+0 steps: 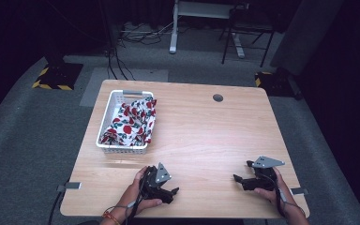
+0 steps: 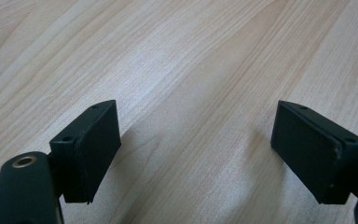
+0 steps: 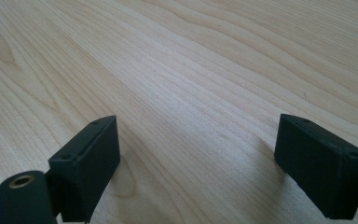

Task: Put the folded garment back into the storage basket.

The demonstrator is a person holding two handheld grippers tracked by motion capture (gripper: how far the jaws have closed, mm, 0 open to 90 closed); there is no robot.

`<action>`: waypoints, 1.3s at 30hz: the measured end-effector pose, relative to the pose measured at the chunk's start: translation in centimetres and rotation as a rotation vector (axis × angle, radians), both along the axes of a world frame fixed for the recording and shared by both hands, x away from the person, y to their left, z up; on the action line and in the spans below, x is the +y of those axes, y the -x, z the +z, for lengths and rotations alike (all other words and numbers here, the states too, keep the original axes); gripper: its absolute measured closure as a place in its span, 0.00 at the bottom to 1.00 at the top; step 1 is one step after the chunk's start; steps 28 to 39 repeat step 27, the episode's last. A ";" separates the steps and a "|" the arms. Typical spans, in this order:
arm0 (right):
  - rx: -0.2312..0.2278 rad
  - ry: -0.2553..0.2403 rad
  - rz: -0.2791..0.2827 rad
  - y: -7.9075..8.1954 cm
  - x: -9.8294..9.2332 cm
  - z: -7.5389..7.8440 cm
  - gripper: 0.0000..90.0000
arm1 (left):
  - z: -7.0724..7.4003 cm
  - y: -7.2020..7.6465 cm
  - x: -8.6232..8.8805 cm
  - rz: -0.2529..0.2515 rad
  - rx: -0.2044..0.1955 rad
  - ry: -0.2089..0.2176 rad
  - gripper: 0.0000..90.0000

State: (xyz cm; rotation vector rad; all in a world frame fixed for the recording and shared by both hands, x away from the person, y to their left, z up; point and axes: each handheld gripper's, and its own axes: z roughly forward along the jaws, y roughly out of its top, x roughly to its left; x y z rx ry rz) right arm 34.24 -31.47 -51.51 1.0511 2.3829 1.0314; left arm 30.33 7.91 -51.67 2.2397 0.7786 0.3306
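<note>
While the wooden table [image 1: 201, 126] is being kept mostly bare, a white basket [image 1: 107, 117] is being seen at its far left part, and a cloth with red flowers [image 1: 133, 123] is lying inside this basket, heaped and partly hanging over the right rim. Both grippers are being held low at the near edge, well apart from the basket. The left gripper [image 1: 168, 192] is being rested near the table surface with its jaws spread wide and nothing between them, and the right gripper [image 1: 240, 179] is being held the same way, jaws spread and empty over bare wood. It is being judged that no grasp is yet begun, so the work is at its start. For the next move, the left gripper is probably being required to travel forward to the basket and close on a fold of the cloth.
</note>
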 end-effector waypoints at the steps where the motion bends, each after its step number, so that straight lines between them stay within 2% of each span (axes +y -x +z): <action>1: 0.001 0.000 -0.001 0.0 0.0 0.0 0.15 | 0.0 0.0 0.0 0.001 0.000 0.000 0.17; 14: 0.006 0.004 0.020 -0.5 0.2 0.0 0.13 | 0.0 -0.1 0.0 -0.006 0.001 -0.003 0.17; 39: 0.005 0.004 0.023 -0.5 0.2 0.0 0.13 | 0.0 -0.1 0.0 -0.007 0.000 0.001 0.17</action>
